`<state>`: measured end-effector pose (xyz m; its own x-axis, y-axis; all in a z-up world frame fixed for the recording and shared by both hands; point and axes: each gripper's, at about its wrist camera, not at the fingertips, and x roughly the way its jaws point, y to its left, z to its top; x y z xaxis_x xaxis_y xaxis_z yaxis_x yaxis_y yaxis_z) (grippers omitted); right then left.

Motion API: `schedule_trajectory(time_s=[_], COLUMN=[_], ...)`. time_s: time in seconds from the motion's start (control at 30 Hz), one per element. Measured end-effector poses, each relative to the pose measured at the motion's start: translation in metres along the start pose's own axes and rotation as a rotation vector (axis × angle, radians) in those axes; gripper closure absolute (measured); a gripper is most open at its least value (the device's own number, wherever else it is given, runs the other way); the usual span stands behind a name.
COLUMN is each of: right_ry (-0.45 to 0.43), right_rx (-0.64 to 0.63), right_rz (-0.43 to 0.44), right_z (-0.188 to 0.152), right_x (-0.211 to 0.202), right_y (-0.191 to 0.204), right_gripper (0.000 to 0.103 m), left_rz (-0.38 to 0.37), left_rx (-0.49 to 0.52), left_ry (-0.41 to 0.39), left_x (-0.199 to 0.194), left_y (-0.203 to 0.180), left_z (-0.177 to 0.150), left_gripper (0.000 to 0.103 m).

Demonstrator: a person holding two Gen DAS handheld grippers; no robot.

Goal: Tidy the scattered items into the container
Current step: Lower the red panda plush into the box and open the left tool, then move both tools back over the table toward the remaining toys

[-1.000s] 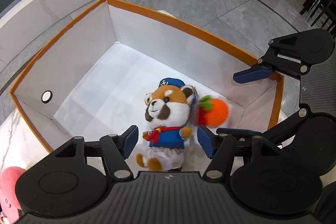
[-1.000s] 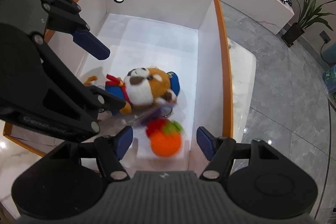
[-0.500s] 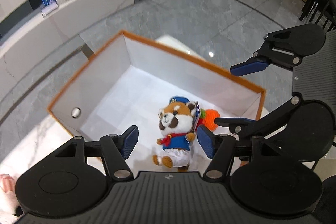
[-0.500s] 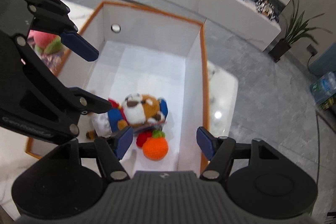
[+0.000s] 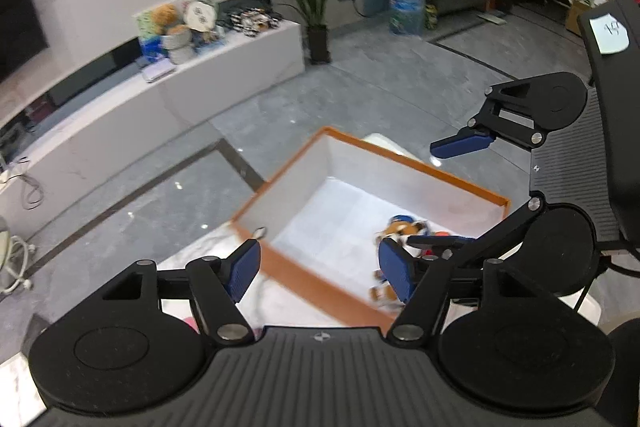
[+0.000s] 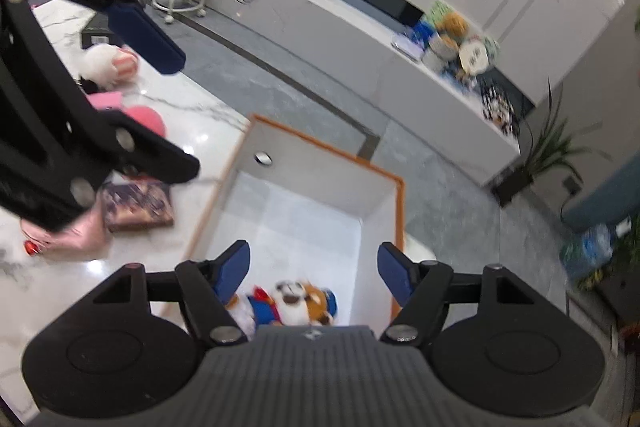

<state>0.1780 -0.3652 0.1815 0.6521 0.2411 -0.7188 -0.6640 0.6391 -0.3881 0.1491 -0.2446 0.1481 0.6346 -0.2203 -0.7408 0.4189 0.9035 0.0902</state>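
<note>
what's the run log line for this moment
left gripper: empty, opening | right gripper: empty, opening | plush fox: in box | pink toys: on table

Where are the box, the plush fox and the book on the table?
box (image 6: 394, 183): right wrist view, orange rim.
plush fox (image 6: 298, 303): right wrist view, its face.
book (image 6: 138, 205): right wrist view, its cover.

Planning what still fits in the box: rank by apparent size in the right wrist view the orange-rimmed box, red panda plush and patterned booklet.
1. orange-rimmed box
2-3. red panda plush and patterned booklet: alike; plush partly hidden, not ranked.
</note>
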Motion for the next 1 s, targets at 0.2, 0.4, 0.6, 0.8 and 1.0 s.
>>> schedule_trajectory(time_s=[0.2, 0.4, 0.6, 0.8, 1.0], right_ry=[-0.043, -0.054, -0.071, -0.068, -0.066], right_rx=[-0.100, -0.183, -0.231, -0.280, -0.319], right_rz=[0.028, 0.043, 0.064, 0.091, 0.131], right_z=[0.024, 0.039, 0.048, 0.052, 0.060], right_x=[-0.009, -0.011, -0.016, -0.015, -0.004], right_y=[0.039, 0.069, 0.087, 0.111, 0.134], right_gripper=[0.030, 0.030, 0.029, 0.028, 0.028], left_rz=[0.056, 0.104, 0.159, 0.209, 0.240], left_rx=[-0.051, -0.074, -0.098, -0.156, -0.224], left_ry=[-0.029, -0.033, -0.041, -0.008, 0.028], left_x=[-0.038, -0.066, -0.093, -0.097, -0.091], left_y=[0.034, 0.062, 0.088, 0.121, 0.159], left_z=[-0.019, -0.037, -0.057, -0.086, -0.128], left_gripper=[0.026, 0.025, 0.020, 0.020, 0.020])
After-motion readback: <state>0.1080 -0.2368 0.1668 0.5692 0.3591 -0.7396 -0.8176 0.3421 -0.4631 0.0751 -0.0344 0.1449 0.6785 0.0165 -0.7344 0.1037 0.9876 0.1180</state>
